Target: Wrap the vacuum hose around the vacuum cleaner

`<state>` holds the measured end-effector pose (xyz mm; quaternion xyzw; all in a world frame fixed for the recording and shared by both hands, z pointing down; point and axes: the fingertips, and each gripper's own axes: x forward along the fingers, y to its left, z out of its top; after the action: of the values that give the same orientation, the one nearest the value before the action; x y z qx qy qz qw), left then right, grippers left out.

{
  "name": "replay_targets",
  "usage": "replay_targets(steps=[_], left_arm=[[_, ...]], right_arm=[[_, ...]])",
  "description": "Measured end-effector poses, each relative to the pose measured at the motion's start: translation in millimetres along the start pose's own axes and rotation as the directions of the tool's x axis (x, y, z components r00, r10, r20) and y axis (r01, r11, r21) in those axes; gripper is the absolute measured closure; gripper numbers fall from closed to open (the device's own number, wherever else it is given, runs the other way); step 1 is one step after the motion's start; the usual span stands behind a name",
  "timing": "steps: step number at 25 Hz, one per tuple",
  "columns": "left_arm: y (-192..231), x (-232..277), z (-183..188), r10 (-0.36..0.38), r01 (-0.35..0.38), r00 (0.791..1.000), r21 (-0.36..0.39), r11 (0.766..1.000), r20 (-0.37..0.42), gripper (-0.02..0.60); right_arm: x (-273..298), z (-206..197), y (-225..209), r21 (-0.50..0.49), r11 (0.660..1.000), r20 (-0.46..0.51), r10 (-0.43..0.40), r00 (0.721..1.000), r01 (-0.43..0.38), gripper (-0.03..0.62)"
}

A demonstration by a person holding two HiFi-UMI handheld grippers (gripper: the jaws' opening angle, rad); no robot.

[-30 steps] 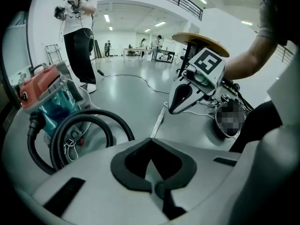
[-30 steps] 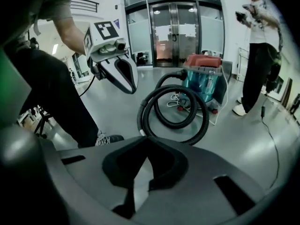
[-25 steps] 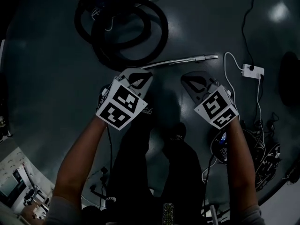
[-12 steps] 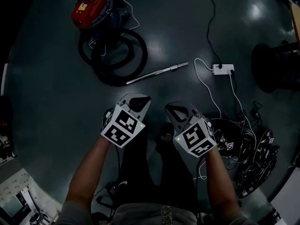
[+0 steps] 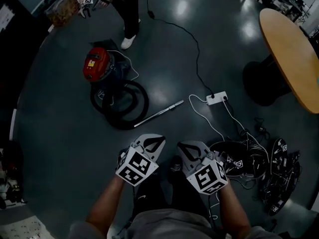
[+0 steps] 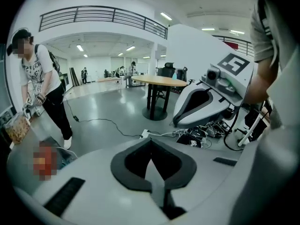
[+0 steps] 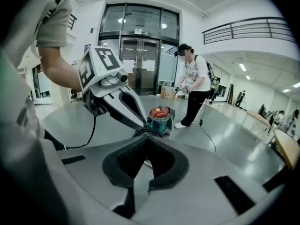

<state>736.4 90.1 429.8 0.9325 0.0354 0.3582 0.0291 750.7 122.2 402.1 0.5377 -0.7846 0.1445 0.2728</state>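
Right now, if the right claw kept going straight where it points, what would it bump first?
Probably the black hose coiled beside the red vacuum cleaner, far off down on the floor. The shut right claw aims that way, though the metal tube may come first; depth is unclear.

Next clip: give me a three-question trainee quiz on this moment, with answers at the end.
1. True or false: the left claw and right claw are both shut and empty.
2. The black hose is: A) coiled on the floor by the red vacuum cleaner; B) stretched out straight; C) held in a claw.
3. Fill in: the metal tube lies between the hose and the white ____.
Key: 1 true; 2 A; 3 power strip.
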Motion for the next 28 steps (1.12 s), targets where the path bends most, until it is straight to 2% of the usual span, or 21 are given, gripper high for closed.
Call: replay_targets(steps=[3, 5, 7, 11, 14, 20, 28], left_arm=[[-13.5, -17.1, 44.4, -0.025, 0.022, 0.998, 0.049, 0.999, 0.064, 0.574], [-22.4, -32.6, 73.9, -0.042, 0.033, 0.992, 0.078, 0.996, 0.117, 0.574], [-28.2, -51.4, 98.7, -0.058, 0.043, 0.983, 0.086, 0.995, 0.172, 0.574], [-41.7, -92.6, 122.2, -0.09, 0.074, 0.965, 0.074, 0.995, 0.247, 0.574], [-51.8, -117.9, 130.5, -0.096, 0.08, 0.956, 0.067, 0.995, 0.278, 0.574], [-64.3, -151.8, 142.5, -0.087, 0.063, 0.938, 0.083, 0.995, 0.334, 0.574], [-76.3, -193.6, 153.4, -0.119, 0.091, 0.905, 0.087, 0.992, 0.409, 0.574]], right_arm=[[-37.1, 34.6, -8.4, 0.18, 0.983, 0.157, -0.056, 0.986, 0.027, 0.588], [-64.7, 60.6, -13.7, 0.282, 0.959, 0.274, -0.11, 0.956, 0.029, 0.588], [-87.9, 82.1, -20.1, 0.324, 0.943, 0.335, -0.189, 0.923, 0.075, 0.588], [-120.4, 111.9, -19.4, 0.412, 0.891, 0.354, -0.348, 0.868, 0.19, 0.588], [-137.1, 127.6, -8.8, 0.469, 0.85, 0.358, -0.43, 0.829, 0.239, 0.588], [-152.8, 154.1, 13.6, 0.486, 0.814, 0.343, -0.512, 0.787, 0.317, 0.588], [-171.9, 184.0, 40.9, 0.468, 0.799, 0.37, -0.566, 0.737, 0.378, 0.589]])
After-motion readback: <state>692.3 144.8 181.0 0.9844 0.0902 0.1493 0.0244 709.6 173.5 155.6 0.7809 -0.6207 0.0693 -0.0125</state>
